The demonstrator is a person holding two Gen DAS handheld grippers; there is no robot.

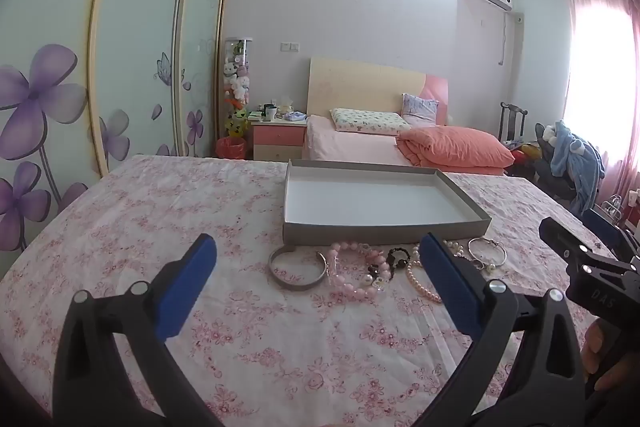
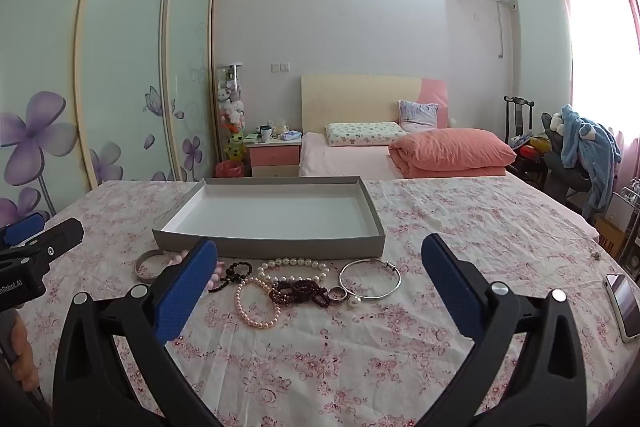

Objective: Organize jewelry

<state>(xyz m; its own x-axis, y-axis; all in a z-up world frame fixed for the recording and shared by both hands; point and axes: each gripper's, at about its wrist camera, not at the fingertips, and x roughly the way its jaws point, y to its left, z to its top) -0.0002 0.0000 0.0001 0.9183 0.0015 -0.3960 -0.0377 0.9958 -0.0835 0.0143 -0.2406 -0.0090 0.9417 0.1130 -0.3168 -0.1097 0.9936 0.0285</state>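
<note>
Blue-padded fingers frame both views as I hold my left hand-held gripper (image 1: 320, 259) and right hand-held gripper (image 2: 320, 263) above the near edge of a tabletop (image 2: 460, 227) covered in pink floral cloth, each with its jaws spread as wide as they go and nothing between them. Ahead, the jewelry lies in a loose row just in front of the near wall of an empty grey tray (image 2: 272, 245), which sits toward the far edge. From the left end: a broad grey cuff bangle (image 1: 296, 269), a pink bead bracelet (image 1: 352, 269), dark bead strands (image 2: 298, 291), a pale pearl strand (image 2: 256, 301), and at the right end a thin silver bangle (image 2: 370, 279) with a small ring (image 2: 337, 293) and a single pearl touching its rim. Several strands overlap, so I cannot tell exactly how many there are. A phone (image 2: 624, 307) lies near the right edge. No piece is in the tray: I judge the sorting has not begun, and the step in hand is the first approach. Next comes lowering one gripper over a piece lying clear of the tangle, most likely the silver bangle or the cuff, and closing across its rim before carrying it over the tray wall.
</note>
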